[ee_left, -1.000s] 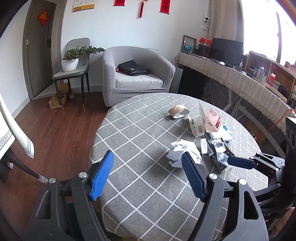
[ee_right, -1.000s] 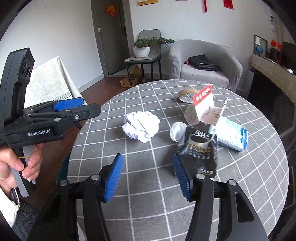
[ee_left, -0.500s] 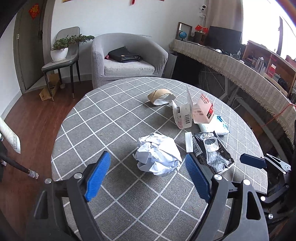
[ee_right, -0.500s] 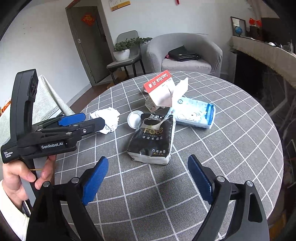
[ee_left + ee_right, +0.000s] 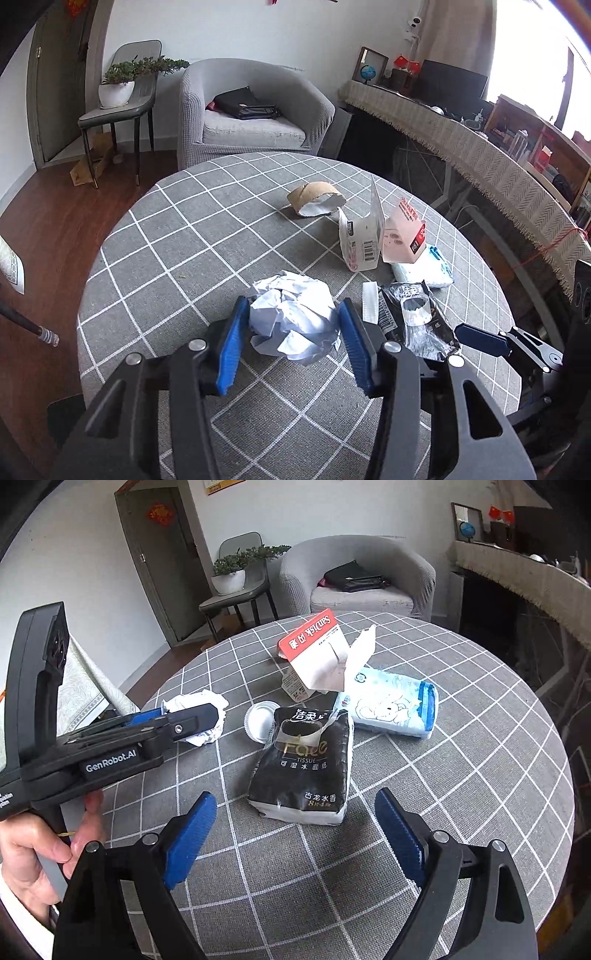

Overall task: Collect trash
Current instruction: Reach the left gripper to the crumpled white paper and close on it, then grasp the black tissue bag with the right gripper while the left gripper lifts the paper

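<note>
1. While closing on paper ball (image 5: 293,317), left gripper (image 5: 291,345) brackets it on table (image 5: 177,258); pads at its sides, aiming to pinch.
2. Right gripper (image 5: 295,834) wide, empty, lined up short of tissue pack (image 5: 303,764), likely next.

One camera sits on the left gripper (image 5: 293,341) and looks forward and down along its two blue fingers, low and close over the round table (image 5: 177,258). It faces the grey armchair (image 5: 255,114) and the far wall. A ball of crumpled paper (image 5: 295,319) fills the middle, very near.

The other camera sits on the right gripper (image 5: 295,838). It also looks down at the table, from a spot more to the right, toward the door (image 5: 162,561) and the armchair.

Both views share the table top, the paper ball, the black tissue pack (image 5: 303,764), the torn carton (image 5: 317,653) and the armchair. Each view catches the other gripper at its edge.
</note>
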`<state>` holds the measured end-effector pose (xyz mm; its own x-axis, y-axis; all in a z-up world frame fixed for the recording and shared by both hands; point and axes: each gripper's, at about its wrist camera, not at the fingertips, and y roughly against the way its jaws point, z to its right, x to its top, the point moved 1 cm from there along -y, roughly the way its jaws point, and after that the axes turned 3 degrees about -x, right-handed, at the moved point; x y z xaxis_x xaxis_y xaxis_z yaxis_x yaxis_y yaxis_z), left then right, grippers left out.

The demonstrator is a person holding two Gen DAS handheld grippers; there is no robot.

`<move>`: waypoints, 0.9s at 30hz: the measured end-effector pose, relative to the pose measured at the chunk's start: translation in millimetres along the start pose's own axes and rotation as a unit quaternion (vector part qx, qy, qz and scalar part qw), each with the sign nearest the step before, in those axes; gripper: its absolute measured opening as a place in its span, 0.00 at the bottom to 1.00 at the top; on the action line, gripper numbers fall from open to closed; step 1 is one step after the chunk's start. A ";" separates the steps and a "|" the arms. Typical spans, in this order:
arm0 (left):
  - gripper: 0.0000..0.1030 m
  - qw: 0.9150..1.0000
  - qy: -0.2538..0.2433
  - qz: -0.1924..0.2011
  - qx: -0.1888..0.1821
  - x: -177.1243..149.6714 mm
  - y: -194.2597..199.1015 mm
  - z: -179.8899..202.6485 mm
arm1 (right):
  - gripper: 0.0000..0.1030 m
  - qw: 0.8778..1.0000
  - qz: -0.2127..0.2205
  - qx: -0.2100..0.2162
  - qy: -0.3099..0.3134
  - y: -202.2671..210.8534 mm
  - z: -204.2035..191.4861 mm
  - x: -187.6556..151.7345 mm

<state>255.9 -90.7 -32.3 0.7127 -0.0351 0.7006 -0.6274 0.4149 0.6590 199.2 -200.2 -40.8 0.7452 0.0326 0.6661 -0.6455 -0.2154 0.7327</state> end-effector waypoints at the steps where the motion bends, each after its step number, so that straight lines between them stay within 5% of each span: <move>1: 0.51 1.000 0.002 0.001 -0.002 0.3 1.2 -1.1 | 0.86 1.000 0.000 -0.003 0.001 -1.3 0.0 0.6; 14: 0.51 1.000 -0.009 -0.002 -0.008 -2.6 10.7 -9.4 | 0.85 0.999 -0.008 -0.037 -0.011 -14.4 -6.5 17.2; 21: 0.51 0.999 -0.030 0.002 -0.010 -8.3 20.5 -7.2 | 0.77 0.997 -0.022 -0.079 -0.015 -29.0 -5.6 17.4; 25: 0.51 1.000 -0.028 0.010 -0.010 -9.4 29.7 -8.8 | 0.51 0.995 -0.017 -0.097 -0.006 -26.8 -9.6 18.2; 27: 0.51 1.000 -0.021 0.014 -0.014 -8.9 35.9 -11.7 | 0.51 0.995 -0.015 -0.097 -0.010 -24.8 -7.7 16.6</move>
<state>230.8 -64.8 -18.0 0.6801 -0.0616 0.7306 -0.6380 0.4413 0.6311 226.2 -186.8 -46.8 0.7668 0.0158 0.6417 -0.6413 -0.0222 0.7669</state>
